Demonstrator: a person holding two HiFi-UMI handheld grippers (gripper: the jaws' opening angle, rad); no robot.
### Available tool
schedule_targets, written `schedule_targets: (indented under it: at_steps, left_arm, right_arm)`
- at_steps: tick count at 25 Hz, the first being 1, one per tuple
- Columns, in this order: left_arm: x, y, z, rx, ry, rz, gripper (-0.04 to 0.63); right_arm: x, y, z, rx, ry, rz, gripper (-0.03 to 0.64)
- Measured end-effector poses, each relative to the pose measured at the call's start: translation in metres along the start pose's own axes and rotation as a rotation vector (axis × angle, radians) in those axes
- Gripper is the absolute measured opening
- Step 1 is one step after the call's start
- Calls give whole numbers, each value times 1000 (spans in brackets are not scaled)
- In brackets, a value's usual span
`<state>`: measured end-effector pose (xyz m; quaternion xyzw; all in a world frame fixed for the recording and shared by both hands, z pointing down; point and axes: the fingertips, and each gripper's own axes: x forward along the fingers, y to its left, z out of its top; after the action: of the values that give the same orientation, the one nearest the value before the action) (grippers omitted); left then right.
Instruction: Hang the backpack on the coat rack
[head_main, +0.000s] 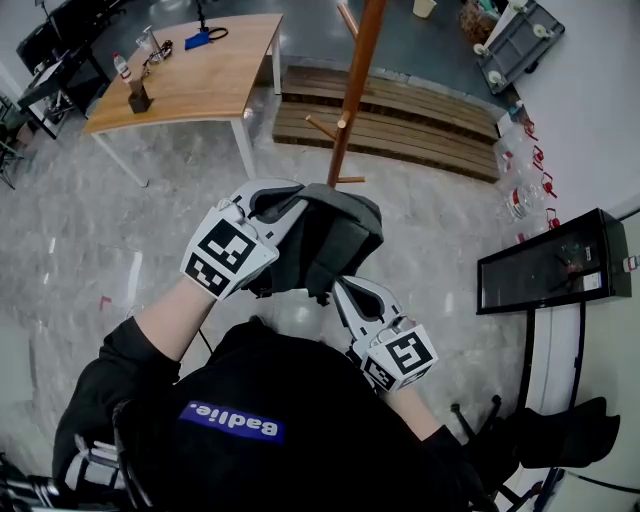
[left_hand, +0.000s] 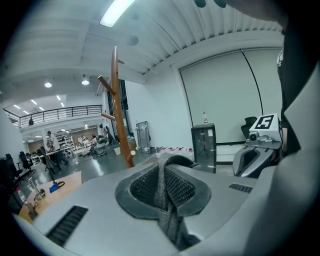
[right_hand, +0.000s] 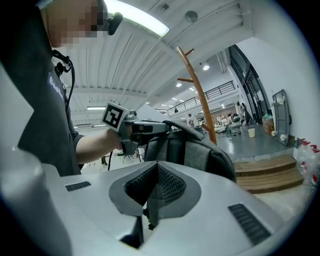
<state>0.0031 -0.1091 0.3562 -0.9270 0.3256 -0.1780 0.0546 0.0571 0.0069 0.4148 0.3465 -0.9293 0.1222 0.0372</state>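
A dark grey backpack (head_main: 335, 238) hangs in the air between both grippers, close in front of the person. My left gripper (head_main: 285, 205) is shut on a grey strap (left_hand: 161, 187) at the bag's top. My right gripper (head_main: 345, 290) sits lower, shut on a thin dark strap (right_hand: 151, 200); the backpack (right_hand: 200, 152) bulges just beyond its jaws. The wooden coat rack (head_main: 352, 85) stands right behind the bag, with a short peg (head_main: 322, 127) on its left. The coat rack (left_hand: 119, 112) shows ahead in the left gripper view, and the coat rack (right_hand: 199, 92) rises behind the bag in the right gripper view.
A wooden table (head_main: 195, 75) with a bottle and small items stands back left. Wooden pallets (head_main: 400, 115) lie behind the rack. A black glass cabinet (head_main: 550, 265) and a cart (head_main: 515, 40) are on the right. The floor is grey tile.
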Motion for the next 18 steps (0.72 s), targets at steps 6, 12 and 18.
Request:
schedule_targets:
  at_steps: [6, 12, 18]
  left_arm:
    - [34, 44, 13, -11, -17, -66, 38]
    - [64, 69, 12, -8, -22, -171, 38]
    - [89, 87, 16, -14, -19, -217, 38]
  right_arm:
    - [31, -14, 7, 0, 17, -39, 6]
    - [61, -29, 15, 5, 23, -129, 6]
    - [73, -55, 21, 16, 4, -181, 6]
